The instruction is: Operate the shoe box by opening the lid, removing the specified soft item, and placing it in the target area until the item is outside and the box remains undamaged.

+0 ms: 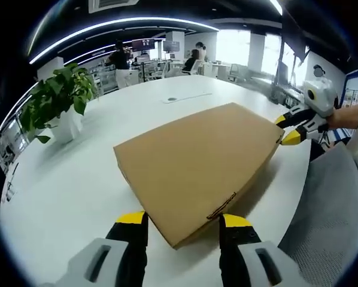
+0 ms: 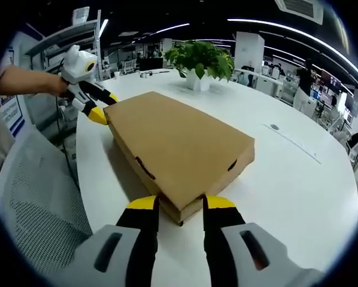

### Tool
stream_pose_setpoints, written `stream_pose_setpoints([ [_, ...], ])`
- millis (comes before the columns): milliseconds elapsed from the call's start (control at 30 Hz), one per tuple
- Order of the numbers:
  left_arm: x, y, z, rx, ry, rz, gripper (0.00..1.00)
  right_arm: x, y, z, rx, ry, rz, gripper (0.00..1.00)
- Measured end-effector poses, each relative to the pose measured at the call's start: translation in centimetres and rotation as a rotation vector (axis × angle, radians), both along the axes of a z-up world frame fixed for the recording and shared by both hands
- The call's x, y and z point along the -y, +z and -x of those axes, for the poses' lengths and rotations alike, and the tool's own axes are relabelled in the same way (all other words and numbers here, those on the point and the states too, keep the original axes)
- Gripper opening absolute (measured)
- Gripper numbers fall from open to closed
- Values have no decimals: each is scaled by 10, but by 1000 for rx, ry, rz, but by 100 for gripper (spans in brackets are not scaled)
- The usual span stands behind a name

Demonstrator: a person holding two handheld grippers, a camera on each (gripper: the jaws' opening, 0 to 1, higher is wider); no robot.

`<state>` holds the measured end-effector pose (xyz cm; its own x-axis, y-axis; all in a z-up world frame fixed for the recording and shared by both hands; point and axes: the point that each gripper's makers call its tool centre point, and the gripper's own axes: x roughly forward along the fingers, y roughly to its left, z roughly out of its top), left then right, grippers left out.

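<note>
A closed brown shoe box lies at frame centre on a white desk. Left tool and right tool, jaws open, straddle opposite box corners. Uneven lifting could tear the lid. A potted plant stands beyond, top centre.

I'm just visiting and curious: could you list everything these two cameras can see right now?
Cardboard shoe box: one, brown, lid closed, lying on the table between both tongs.
Table: one, white, large and rounded.
Potted plant: one, green leaves in a white pot, on the table's far side.
Mesh chair: one, grey, at the table's edge.
People: several, far back in the office.
Left tongs: yellow tips, open, at one box corner.
Right tongs: yellow tips, open, at the opposite corner.
Person's forearm: holding the left tongs.
</note>
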<state>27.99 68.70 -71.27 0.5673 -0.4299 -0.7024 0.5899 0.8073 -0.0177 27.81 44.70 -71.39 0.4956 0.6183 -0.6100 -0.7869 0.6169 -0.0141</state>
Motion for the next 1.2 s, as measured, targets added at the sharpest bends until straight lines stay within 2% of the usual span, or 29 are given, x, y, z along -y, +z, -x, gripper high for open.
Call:
stream_pose_setpoints([
  [700, 1, 4, 17, -11, 22, 19, 47, -2, 3, 8, 2, -31, -53, 28],
  [1033, 4, 9, 25, -15, 14, 39, 52, -4, 11, 11, 5, -33, -69, 30],
  [1200, 4, 17, 25, -3, 11, 43, 53, -4, 20, 12, 17, -32, -81, 31],
])
